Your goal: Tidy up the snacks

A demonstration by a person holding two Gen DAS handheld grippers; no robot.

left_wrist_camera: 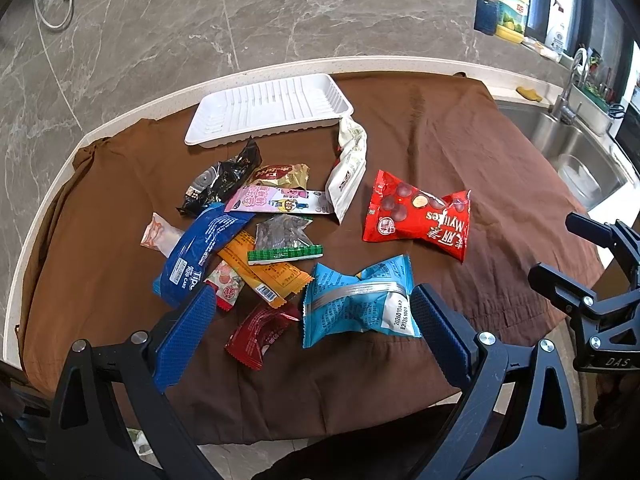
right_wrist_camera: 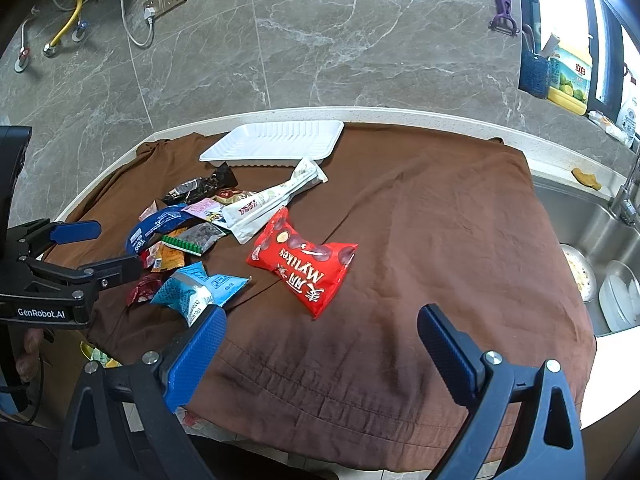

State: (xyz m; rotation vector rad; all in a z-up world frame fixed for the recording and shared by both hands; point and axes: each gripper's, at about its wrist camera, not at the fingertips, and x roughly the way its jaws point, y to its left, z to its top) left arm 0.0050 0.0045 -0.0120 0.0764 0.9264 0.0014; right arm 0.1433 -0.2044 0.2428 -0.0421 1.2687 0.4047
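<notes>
Snacks lie loose on a brown cloth (right_wrist_camera: 400,240) spread over the bench; none in the white tray (left_wrist_camera: 272,108) yet, which sits empty at the far edge, presumably the destination. Most packets are heaped near-left of the tray: black wrapper (left_wrist_camera: 220,182), dark blue Tipo packet (left_wrist_camera: 196,252), orange sachet (left_wrist_camera: 264,272), small dark red packet (left_wrist_camera: 260,330). Red Mylikes bag (right_wrist_camera: 308,260) lies apart to the right of the heap, easy to reach alone. Left claw (left_wrist_camera: 312,320) wide open, hovering low over the near side; the light blue packet (left_wrist_camera: 356,304) sits between its fingers, untouched as far as visible — judged the first pick. Right claw (right_wrist_camera: 320,344) also wide open, empty, over bare cloth near the Mylikes bag. Task judged at its start. Crinkly wrappers may slip; the overlapping heap risks dragging neighbours.
</notes>
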